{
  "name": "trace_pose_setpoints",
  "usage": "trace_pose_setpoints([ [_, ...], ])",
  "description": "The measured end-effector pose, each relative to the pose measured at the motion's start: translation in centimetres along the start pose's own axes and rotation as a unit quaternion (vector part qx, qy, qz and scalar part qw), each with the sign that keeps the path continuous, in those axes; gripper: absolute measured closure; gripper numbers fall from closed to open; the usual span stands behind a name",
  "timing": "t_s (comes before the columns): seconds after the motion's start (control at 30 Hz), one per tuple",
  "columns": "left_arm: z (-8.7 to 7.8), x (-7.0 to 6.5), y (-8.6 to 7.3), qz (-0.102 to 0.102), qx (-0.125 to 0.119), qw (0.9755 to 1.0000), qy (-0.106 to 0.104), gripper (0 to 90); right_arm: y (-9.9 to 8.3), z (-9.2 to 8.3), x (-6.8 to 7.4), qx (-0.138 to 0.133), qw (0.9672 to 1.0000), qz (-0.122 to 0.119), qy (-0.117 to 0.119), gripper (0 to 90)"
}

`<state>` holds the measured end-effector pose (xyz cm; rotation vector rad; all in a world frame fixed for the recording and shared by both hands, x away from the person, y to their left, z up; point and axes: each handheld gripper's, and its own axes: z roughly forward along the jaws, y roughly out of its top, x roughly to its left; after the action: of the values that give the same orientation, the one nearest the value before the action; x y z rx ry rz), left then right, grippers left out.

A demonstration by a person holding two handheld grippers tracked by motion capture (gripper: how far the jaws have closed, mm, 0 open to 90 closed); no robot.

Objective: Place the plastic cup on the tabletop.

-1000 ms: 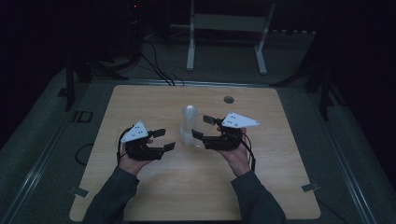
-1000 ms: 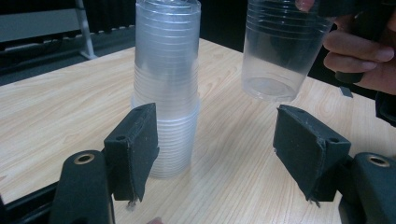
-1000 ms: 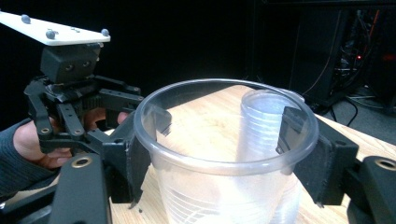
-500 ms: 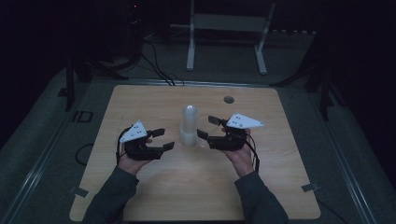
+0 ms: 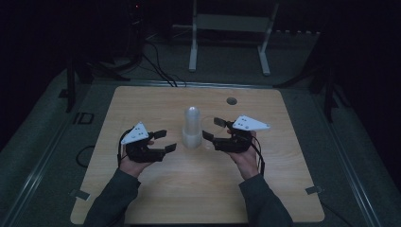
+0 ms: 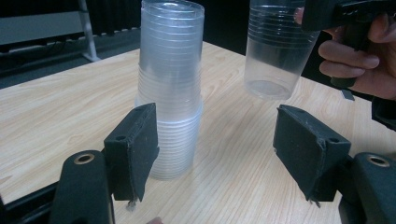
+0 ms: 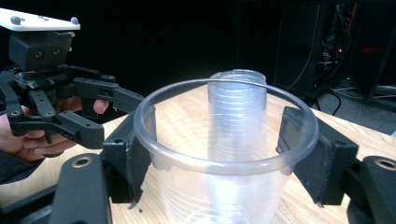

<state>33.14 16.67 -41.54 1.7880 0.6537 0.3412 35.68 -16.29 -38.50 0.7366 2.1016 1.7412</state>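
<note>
**Single cup held clear of the stack, with risks of crushing and tipping**

A pale wooden worktop (image 5: 142, 198) is seen from above in a dim room. Near its middle stands an upside-down stack (image 5: 191, 126) of clear plastic cups, upright on the wood. Just to its right, one single cup (image 7: 224, 158) is held by the right tool (image 5: 213, 130), whose two black pads are clenched against the cup's sides just below the rim. In the left tool's view this cup (image 6: 275, 51) is seen lifted clear of the worktop, mouth upward, apart from the stack (image 6: 172, 84). The left tool (image 5: 164, 141) is held just left of the stack, released, its pads spread wide with nothing between them.

Several things could go wrong, as a judgement. The thin cup could be buckled or cracked if the right tool is squeezed harder, and it could slip out if the grip is eased. The stack is tall and light, so it could be tipped over by a brush from either tool or from the held cup. If the stack is gripped by the left tool, several nested cups could be lifted together.
</note>
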Motion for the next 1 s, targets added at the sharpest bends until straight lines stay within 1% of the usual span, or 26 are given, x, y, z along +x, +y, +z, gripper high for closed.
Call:
trace_pose_setpoints([
  [0.27, 0.00, -0.01, -0.01, 0.001, 0.001, 1.0000, 0.000, 30.8, -0.28, 0.12, -0.21, -0.001, 1.0000, 0.003, -0.001, 28.1],
  [0.63, 0.06, -0.01, -0.03, 0.002, 0.002, 1.0000, -0.001, 30.8, -0.64, 0.27, -0.31, -0.005, 1.0000, 0.001, -0.002, 28.1],
  [1.0, 0.12, -0.02, -0.08, 0.001, 0.003, 1.0000, -0.001, 30.8, -0.99, 0.54, -0.40, -0.003, 1.0000, 0.001, -0.001, 28.1],
])
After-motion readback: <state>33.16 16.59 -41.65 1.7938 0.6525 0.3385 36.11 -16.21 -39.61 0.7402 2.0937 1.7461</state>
